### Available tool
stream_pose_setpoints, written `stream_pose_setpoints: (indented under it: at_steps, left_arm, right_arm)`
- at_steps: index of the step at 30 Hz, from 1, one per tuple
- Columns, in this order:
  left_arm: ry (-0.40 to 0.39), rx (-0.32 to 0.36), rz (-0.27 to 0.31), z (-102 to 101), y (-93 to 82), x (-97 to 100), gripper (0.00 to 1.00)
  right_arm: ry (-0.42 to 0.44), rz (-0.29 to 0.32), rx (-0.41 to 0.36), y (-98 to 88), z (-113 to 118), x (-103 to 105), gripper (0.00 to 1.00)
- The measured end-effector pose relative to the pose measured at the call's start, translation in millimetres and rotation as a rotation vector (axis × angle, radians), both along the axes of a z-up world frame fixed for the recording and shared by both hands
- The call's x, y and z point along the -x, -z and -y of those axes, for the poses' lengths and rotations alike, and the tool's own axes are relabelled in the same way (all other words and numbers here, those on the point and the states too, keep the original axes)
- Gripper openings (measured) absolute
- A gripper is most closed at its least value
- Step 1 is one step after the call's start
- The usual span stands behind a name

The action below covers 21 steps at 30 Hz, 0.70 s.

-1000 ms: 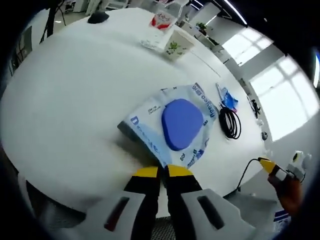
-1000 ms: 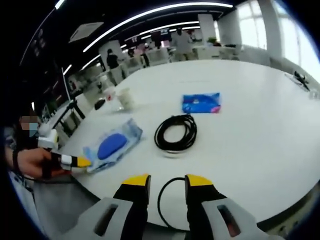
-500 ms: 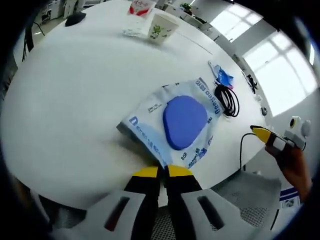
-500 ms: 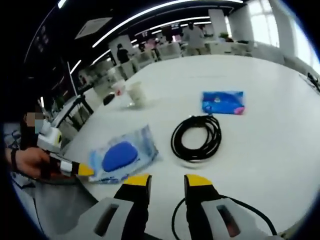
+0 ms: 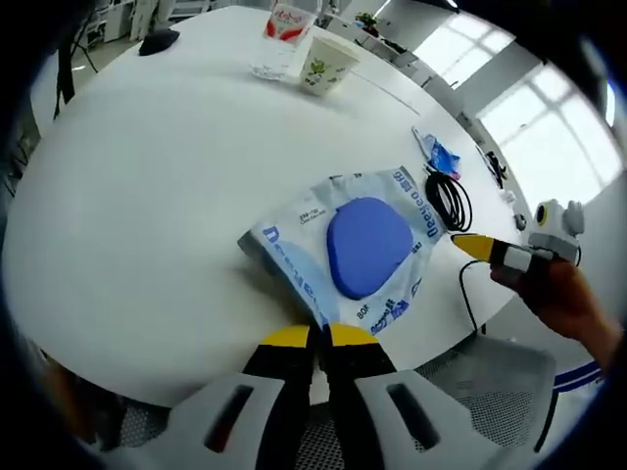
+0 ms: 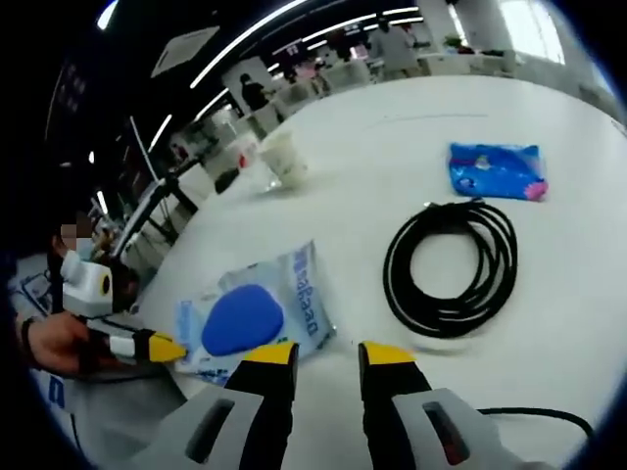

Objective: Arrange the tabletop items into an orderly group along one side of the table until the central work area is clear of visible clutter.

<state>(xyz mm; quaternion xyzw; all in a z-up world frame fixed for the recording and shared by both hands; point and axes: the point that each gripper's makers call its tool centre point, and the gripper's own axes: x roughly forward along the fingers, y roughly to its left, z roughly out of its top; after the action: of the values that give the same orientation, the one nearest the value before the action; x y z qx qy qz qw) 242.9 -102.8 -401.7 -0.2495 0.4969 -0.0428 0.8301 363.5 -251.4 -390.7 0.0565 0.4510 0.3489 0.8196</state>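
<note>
The crinkly plastic wipes pack (image 5: 348,250) with a smooth blue oval lid lies near the white desk (image 5: 147,186) edge. The left tongs (image 5: 312,338) pinch its corner. The right tongs (image 6: 314,354) are apart, holding nothing, near a round black cable coil (image 6: 453,266).

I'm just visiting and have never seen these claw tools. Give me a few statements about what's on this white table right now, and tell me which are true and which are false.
1. The left claw is shut on a corner of the wipes pack. True.
2. The black cable lies in a coil. True.
3. The right claw grips the black cable. False: its jaws stand open, holding nothing.
4. The paper cup lies tipped over. False: it stands upright.
5. The small blue packet rests on top of the wipes pack. False: it lies apart, beyond the cable.
</note>
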Motion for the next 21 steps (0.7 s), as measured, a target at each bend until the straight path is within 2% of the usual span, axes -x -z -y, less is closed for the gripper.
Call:
stream_pose_setpoints:
  at_steps: [8, 16, 21]
  left_arm:
    - [-0.036, -0.008, 0.013, -1, -4.0, 2.7, 0.02]
    - [-0.031, -0.066, 0.004, -6, -3.7, 9.1, 0.04]
    - [-0.010, -0.069, -0.011, -6, -1.7, 10.0, 0.04]
  right_arm:
    - [-0.025, -0.023, 0.012, -4.5, -12, 8, 0.21]
    - [-0.077, -0.024, 0.026, -3.0, -21, -1, 0.20]
    - [-0.126, -0.023, 0.034, -5.2, -29, 6, 0.10]
